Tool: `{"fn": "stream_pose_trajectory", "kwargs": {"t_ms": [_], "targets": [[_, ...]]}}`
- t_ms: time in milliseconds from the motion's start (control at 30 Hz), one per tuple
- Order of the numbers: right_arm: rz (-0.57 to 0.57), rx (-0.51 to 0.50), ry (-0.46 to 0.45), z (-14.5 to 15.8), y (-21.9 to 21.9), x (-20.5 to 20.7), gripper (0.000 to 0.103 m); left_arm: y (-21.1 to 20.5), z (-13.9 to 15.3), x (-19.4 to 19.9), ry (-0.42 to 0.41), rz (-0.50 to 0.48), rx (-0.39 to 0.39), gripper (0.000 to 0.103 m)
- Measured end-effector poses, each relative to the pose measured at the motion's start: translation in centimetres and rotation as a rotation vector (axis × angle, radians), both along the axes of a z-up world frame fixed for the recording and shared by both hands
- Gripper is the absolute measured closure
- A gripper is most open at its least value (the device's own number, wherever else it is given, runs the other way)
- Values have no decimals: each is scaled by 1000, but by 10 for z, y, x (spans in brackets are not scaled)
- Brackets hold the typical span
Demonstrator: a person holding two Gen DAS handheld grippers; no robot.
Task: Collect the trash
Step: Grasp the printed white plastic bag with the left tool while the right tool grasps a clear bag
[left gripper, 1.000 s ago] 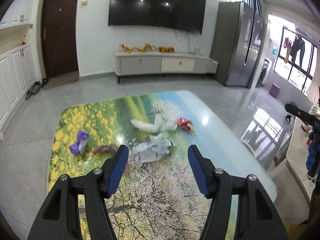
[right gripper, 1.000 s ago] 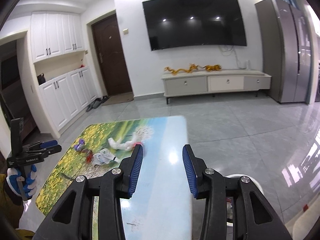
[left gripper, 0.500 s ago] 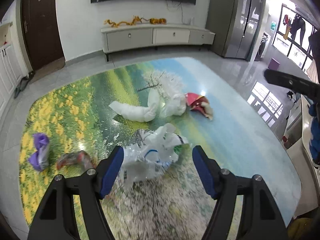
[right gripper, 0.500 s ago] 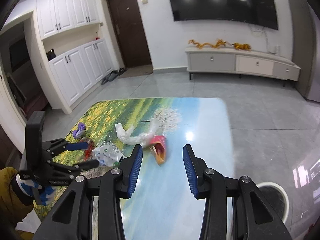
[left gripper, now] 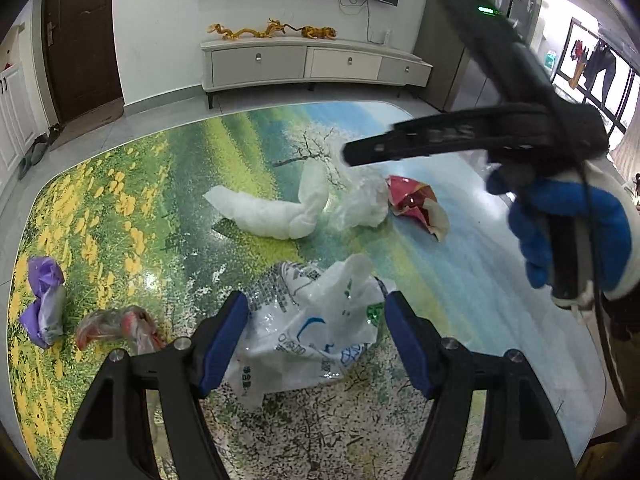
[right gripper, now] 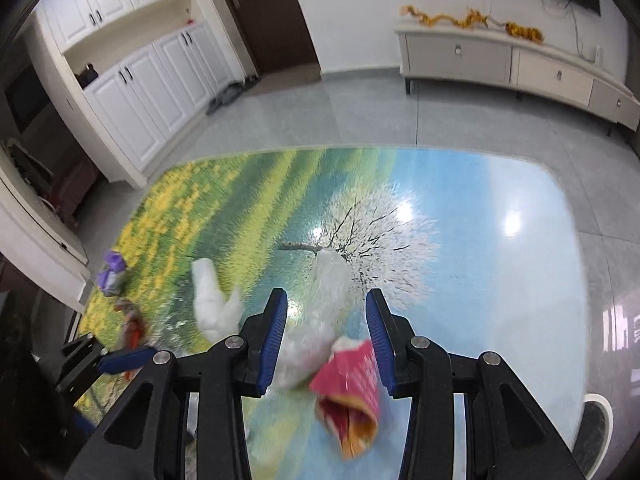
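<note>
A: Trash (left gripper: 312, 320) all on table (left gripper: 472, 272), none collected. Far left: purple wad (left gripper: 42, 306). Next, reddish crumpled wrapper (left gripper: 116, 322). Centre: printed plastic bag, between spread pads of left gripper (left gripper: 316, 336), not pinched.

B: Contact with the pads?

A: Brushing the left pad, maybe; hard to tell. Clear of the right pad. Beyond it: white paper wad (left gripper: 276, 212), then clear film bag (left gripper: 360, 204), then red wrapper (left gripper: 416, 204), furthest right.

B: Right gripper (right gripper: 326, 336)?

A: Spread as well. Straddling the clear film bag (right gripper: 320, 320) in its own view; red wrapper (right gripper: 352, 392) low by the right pad. Blurred, so touching or not: cannot tell. Nothing clamped.

B: Progress?

A: Barely begun, judging by the spread. Six pieces loose, zero lifted. Round white rim (right gripper: 596, 432) off the table's right corner, possibly a bin; too little showing to confirm.

B: Left to do?

A: Everything: closing on both bags, then the remaining four.
</note>
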State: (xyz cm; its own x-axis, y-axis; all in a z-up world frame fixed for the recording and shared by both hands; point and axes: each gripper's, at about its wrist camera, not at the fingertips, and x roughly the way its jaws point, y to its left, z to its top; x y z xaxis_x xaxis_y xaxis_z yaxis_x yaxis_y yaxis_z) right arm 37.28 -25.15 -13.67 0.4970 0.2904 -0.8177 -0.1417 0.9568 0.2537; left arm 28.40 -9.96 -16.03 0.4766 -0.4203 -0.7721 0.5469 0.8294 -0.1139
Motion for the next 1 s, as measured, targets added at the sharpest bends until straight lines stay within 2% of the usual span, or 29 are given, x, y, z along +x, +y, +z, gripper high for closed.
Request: {"fn": "stream_pose_trajectory", "kwargs": {"t_ms": [67, 100, 133, 233, 367, 433, 567, 633, 733, 1000], "targets": [[2, 3, 32, -8, 2, 5, 62, 0, -1, -1, -5, -9, 4, 34], [7, 4, 43, -11, 4, 7, 72, 0, -2, -1, -5, -13, 4, 34], [8, 4, 49, -13, 5, 9, 88, 0, -2, -2, -4, -18, 4, 34], [6, 21, 25, -10, 7, 9, 95, -1, -2, -7, -8, -35, 17, 34], [6, 47, -42, 7, 8, -1, 96, -3, -1, -13, -8, -35, 28, 35], [8, 64, -83, 19, 8, -11, 96, -2, -1, -12, -8, -19, 26, 52], [18, 69, -141, 41, 9, -29, 97, 5, 3, -12, 12, -3, -11, 67], [27, 61, -166, 51, 10, -41, 97, 5, 6, -15, 17, -8, -20, 80], [30, 48, -186, 61, 10, -59, 97, 3, 8, -21, 10, -5, -23, 86], [31, 64, -238, 82, -1, -115, 97, 12, 33, -51, -30, 16, -74, 87]]}}
